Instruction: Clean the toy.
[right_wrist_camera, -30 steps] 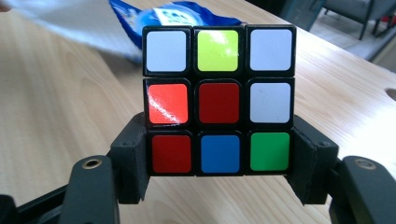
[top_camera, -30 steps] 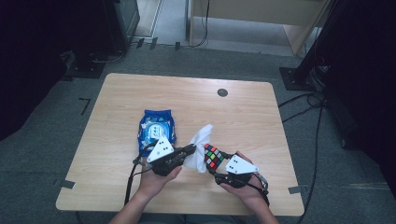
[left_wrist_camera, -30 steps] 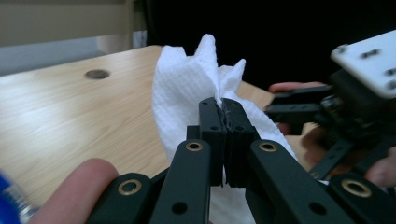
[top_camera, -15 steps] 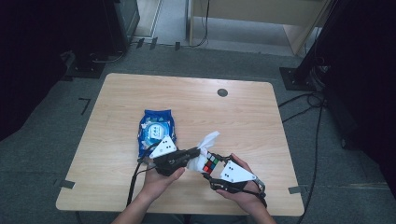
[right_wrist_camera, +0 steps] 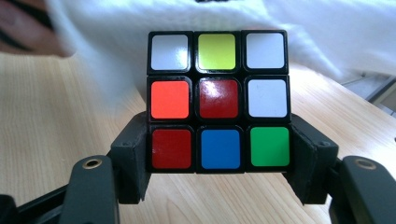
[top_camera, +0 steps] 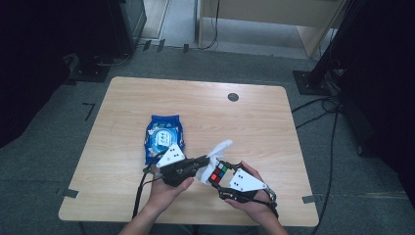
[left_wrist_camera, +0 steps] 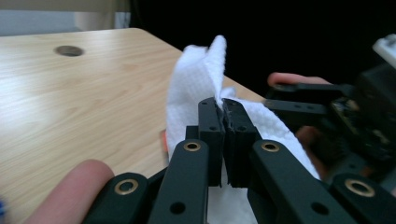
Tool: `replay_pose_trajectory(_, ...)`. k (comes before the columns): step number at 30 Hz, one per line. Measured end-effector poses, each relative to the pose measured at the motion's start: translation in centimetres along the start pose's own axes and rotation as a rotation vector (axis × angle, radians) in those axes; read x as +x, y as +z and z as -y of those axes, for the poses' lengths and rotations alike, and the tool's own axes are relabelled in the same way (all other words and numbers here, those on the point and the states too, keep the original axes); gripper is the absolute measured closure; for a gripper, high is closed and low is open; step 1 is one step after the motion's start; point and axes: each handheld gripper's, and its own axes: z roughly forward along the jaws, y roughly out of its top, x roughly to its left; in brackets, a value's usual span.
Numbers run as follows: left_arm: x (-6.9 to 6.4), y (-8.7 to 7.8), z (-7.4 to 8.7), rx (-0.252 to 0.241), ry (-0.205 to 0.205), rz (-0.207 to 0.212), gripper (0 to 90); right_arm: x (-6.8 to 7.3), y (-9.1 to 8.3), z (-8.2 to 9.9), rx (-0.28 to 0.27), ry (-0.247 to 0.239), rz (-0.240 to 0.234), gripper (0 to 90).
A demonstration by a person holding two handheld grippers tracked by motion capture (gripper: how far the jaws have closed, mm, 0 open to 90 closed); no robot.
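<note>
While the right gripper (right_wrist_camera: 219, 161) clamps the puzzle cube (right_wrist_camera: 217, 100) steady between its jaws, the left gripper (left_wrist_camera: 224, 112) — jaws pinched tight on a white wipe (left_wrist_camera: 198, 79) — brings the cloth against it; evidently for cleaning.

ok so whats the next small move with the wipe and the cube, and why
Probably draw the white wipe across the cube. The left gripper is shut on the wipe, the right gripper clamps the cube's bottom row, and the wipe hangs just behind the cube.

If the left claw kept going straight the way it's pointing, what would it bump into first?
Probably the puzzle cube held in the right claw. The left claw points that way, shut on a white wipe that hangs between them, so the wipe would press on the cube first. Depth is hard to judge.
</note>
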Motion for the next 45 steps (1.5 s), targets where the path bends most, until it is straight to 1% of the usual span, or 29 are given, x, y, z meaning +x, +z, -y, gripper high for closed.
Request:
replay_pose_trajectory(1, 0.1, 0.1, 0.0, 0.004, 0.000, 0.005, 87.7, 0.0, 0.0, 0.0, 0.005, -0.002, 0.007, 35.0)
replay_pose_trajectory(2, 0.3, 0.2, 0.2, 0.009, -0.003, -0.002, 87.8, -0.1, -0.1, 0.0, 0.007, -0.005, 0.007, 35.0)
replay_pose_trajectory(3, 0.5, 0.3, 0.4, 0.021, 0.013, -0.044, 87.9, -0.2, -0.3, 0.1, 0.002, -0.004, 0.010, 35.0)
replay_pose_trajectory(4, 0.7, 0.5, 0.7, 0.051, 0.037, -0.105, 88.1, -0.3, -0.5, 0.1, -0.001, 0.001, 0.013, 35.0)
replay_pose_trajectory(6, 1.3, 0.8, 1.2, 0.080, 0.036, -0.139, 88.4, -0.7, -0.9, -0.1, -0.021, 0.015, 0.020, 35.0)
replay_pose_trajectory(9, 2.6, 1.4, 2.3, 0.132, 0.006, -0.198, 88.3, -1.2, -1.3, -0.2, -0.044, 0.043, 0.032, 35.0)
replay_pose_trajectory(10, 2.6, 1.4, 2.3, 0.132, 0.006, -0.198, 88.2, -1.2, -1.3, -0.2, -0.044, 0.043, 0.032, 35.0)
replay_pose_trajectory(11, 3.1, 1.7, 2.8, 0.152, 0.010, -0.238, 87.7, -1.5, -1.4, -0.1, -0.046, 0.062, 0.035, 35.0)
replay_pose_trajectory(13, 3.5, 1.7, 3.0, 0.164, 0.015, -0.239, 84.9, -1.7, -1.4, 0.0, -0.040, 0.080, 0.045, 35.0)
replay_pose_trajectory(15, 3.4, 1.7, 3.0, 0.157, 0.036, -0.225, 76.4, -2.0, -1.4, 0.2, -0.037, 0.096, 0.055, 35.0)
replay_pose_trajectory(16, 3.2, 1.6, 2.9, 0.149, 0.068, -0.225, 69.1, -2.1, -1.4, 0.2, -0.038, 0.103, 0.058, 35.0)
replay_pose_trajectory(17, 2.8, 1.5, 2.9, 0.139, 0.117, -0.239, 62.2, -2.2, -1.5, 0.2, -0.039, 0.111, 0.061, 35.0)
replay_pose_trajectory(20, 2.0, 1.2, 2.9, 0.120, 0.220, -0.246, 51.3, -2.5, -1.7, 0.2, -0.049, 0.148, 0.074, 35.0)
replay_pose_trajectory(21, 1.7, 1.2, 3.0, 0.120, 0.266, -0.246, 48.5, -2.6, -1.8, 0.1, -0.055, 0.165, 0.078, 35.0)
replay_pose_trajectory(24, 0.8, 1.5, 3.4, 0.125, 0.352, -0.256, 37.5, -2.8, -2.1, -0.1, -0.068, 0.217, 0.075, 35.0)
replay_pose_trajectory(28, -0.8, 2.1, 4.0, 0.135, 0.475, -0.260, 27.2, -2.4, -1.9, -0.5, -0.064, 0.297, 0.021, 34.9)
replay_pose_trajectory(31, -1.7, 2.4, 4.4, 0.129, 0.552, -0.265, 24.2, -1.9, -1.5, -0.9, -0.068, 0.364, -0.017, 34.9)
replay_pose_trajectory(32, -1.7, 2.4, 4.4, 0.129, 0.552, -0.265, 24.1, -1.9, -1.5, -0.9, -0.068, 0.364, -0.017, 34.9)
replay_pose_trajectory(33, -2.1, 2.4, 4.5, 0.112, 0.577, -0.266, 24.1, -1.5, -1.2, -1.2, -0.053, 0.393, -0.031, 34.8)
replay_pose_trajectory(35, -2.3, 2.3, 4.5, 0.093, 0.588, -0.267, 24.1, -1.3, -0.9, -1.4, -0.041, 0.412, -0.048, 34.8)
replay_pose_trajectory(37, -2.6, 2.3, 4.5, 0.077, 0.609, -0.269, 24.7, -1.1, -0.6, -1.4, -0.018, 0.447, -0.071, 34.8)
replay_pose_trajectory(38, -2.6, 2.3, 4.5, 0.077, 0.609, -0.269, 25.4, -1.0, -0.5, -1.5, -0.011, 0.463, -0.084, 34.8)
replay_pose_trajectory(39, -2.8, 2.3, 4.6, 0.066, 0.628, -0.269, 26.6, -0.9, -0.3, -1.5, 0.008, 0.484, -0.097, 34.8)
replay_pose_trajectory(40, -2.8, 2.3, 4.6, 0.066, 0.628, -0.269, 28.1, -0.9, -0.3, -1.5, 0.008, 0.484, -0.097, 34.8)
replay_pose_trajectory(41, -2.9, 2.3, 4.8, 0.061, 0.646, -0.270, 31.6, -0.8, 0.0, -1.6, 0.027, 0.520, -0.112, 34.8)
replay_pose_trajectory(42, -2.9, 2.3, 4.9, 0.062, 0.645, -0.278, 33.0, -0.8, 0.1, -1.6, 0.034, 0.538, -0.113, 34.6)
replay_pose_trajectory(43, -2.8, 2.3, 4.9, 0.066, 0.635, -0.274, 33.7, -0.9, 0.2, -1.5, 0.035, 0.566, -0.113, 34.5)
replay_pose_trajectory(44, -2.8, 2.3, 4.9, 0.066, 0.635, -0.274, 34.0, -0.9, 0.2, -1.5, 0.035, 0.566, -0.113, 34.5)
replay_pose_trajectory(45, -2.3, 2.3, 4.9, 0.077, 0.599, -0.256, 34.1, -1.0, 0.1, -1.6, 0.015, 0.587, -0.102, 33.1)
